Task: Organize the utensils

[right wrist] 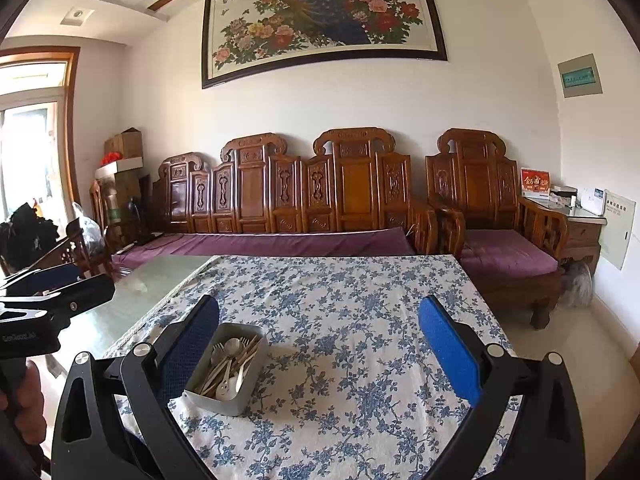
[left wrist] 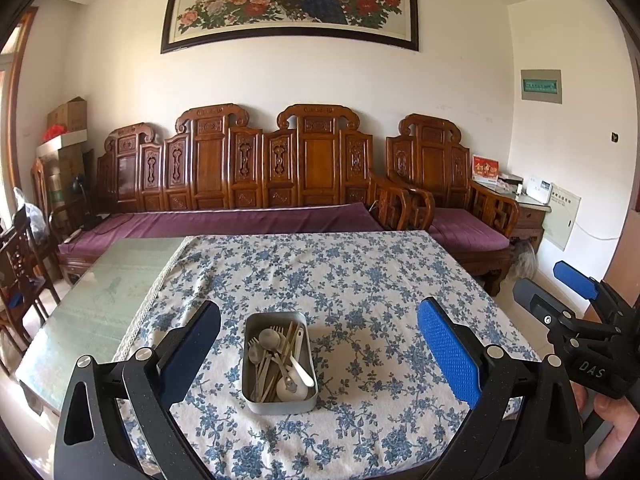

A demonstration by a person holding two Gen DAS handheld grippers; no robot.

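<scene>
A grey metal tin (left wrist: 256,403) sits on the blue-flowered tablecloth (left wrist: 360,280), filled with several utensils (left wrist: 276,356): spoons, forks and chopsticks lying jumbled. My left gripper (left wrist: 320,344) is open, held above the near table edge with the tin between its fingers' lines but farther off. In the right wrist view the tin (right wrist: 216,400) and its utensils (right wrist: 230,364) lie beside the left finger of my right gripper (right wrist: 320,344), which is open and holds nothing. Each gripper shows at the edge of the other's view.
The cloth covers the right part of a glass-topped table (left wrist: 100,292); bare glass shows on the left. A carved wooden sofa (left wrist: 248,168) with purple cushions stands behind the table, an armchair (left wrist: 448,184) to its right. A wooden chair (left wrist: 20,280) stands at the left.
</scene>
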